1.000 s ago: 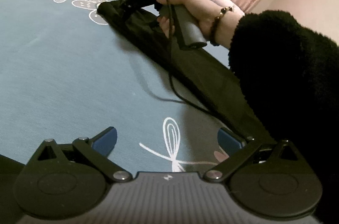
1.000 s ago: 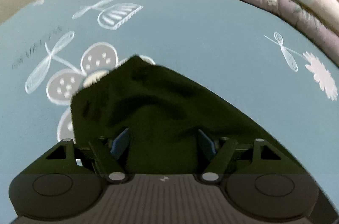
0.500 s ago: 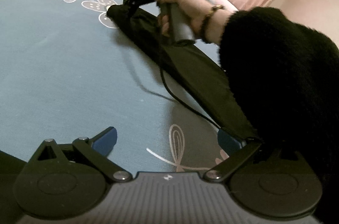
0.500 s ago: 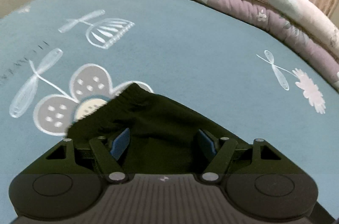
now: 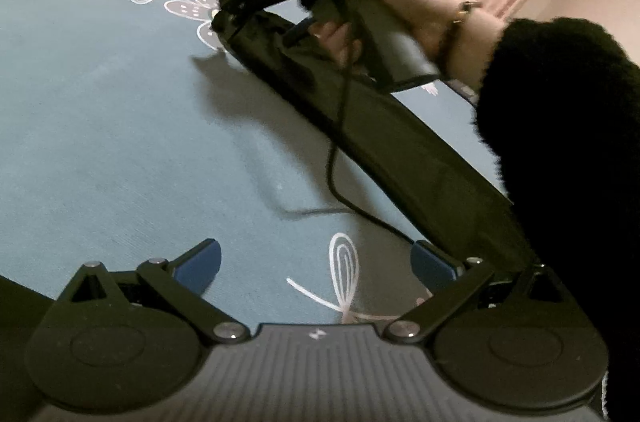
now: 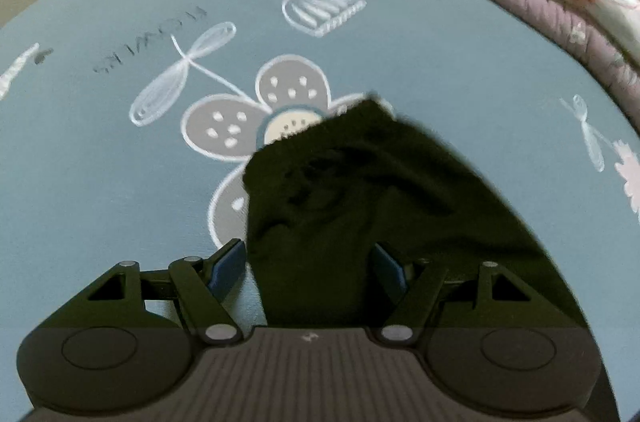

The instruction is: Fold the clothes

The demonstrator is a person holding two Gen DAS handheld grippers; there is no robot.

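One long dark garment (image 5: 400, 126) was the thing in play, laid as a narrow strip on the blue bed sheet (image 5: 120, 142). In the left wrist view its long axis ran on a slant from the far cuff end, by the printed flower, back to the near right corner. There it ended just beside the right finger of the left tongs (image 5: 316, 262), which stood open over bare sheet with nothing between them. The person's right hand (image 5: 384, 6) held the right tongs at the far end, plainly the nearer of the two to that cuff.

In the right wrist view the garment's end (image 6: 340, 182) lay straight ahead of the right tongs (image 6: 308, 262). The cloth ran back between their blue pads (image 6: 228, 262). These stood wide apart, and the left pad sat clear of the fabric, so I judged them open, not gripping.
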